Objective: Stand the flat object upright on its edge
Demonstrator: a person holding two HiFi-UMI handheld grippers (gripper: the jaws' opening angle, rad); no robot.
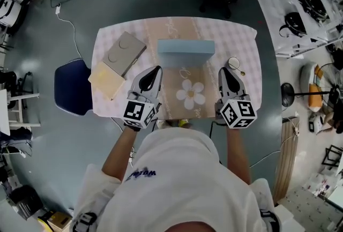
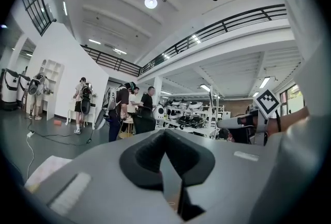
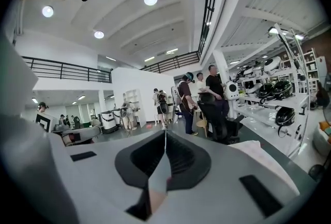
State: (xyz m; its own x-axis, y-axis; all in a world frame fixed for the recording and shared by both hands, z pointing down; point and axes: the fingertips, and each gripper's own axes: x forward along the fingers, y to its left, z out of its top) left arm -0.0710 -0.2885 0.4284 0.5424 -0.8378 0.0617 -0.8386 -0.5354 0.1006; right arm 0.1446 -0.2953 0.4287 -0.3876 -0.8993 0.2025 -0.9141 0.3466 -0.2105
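The blue slab (image 1: 186,53) sits at the middle of the counter (image 1: 246,38), towards the far side. It appears to stand on a long edge, with its thin top up and a broad face towards the person, though the steep view leaves some doubt. It looks like a stiff, boxy board with square corners and a matte skin, probably light and neither fragile nor slippery. Being thin at the foot, it would likely tip forward or back at a small push. The safest hold is probably at the two short ends, left and right, one gripper on each, low enough to steady it without dragging it over the cloth. A pinch across the top edge would also serve.

The left gripper (image 1: 154,72) and right gripper (image 1: 225,72) hang over the near half of the counter. They sit either side of the printed flower (image 1: 191,94) and on the near side of the slab, touching nothing. The left fingers (image 2: 147,153) are pressed together with nothing between them, and the right fingers (image 3: 181,158) likewise.

Both forearms reach straight out from the person's body, side by side. Each gripper points roughly level, so its own view shows the hall and the people beyond rather than the counter.

A grey book (image 1: 125,52) and a tan book (image 1: 107,80) lie at the left, and a small round thing (image 1: 234,62) lies at the right.
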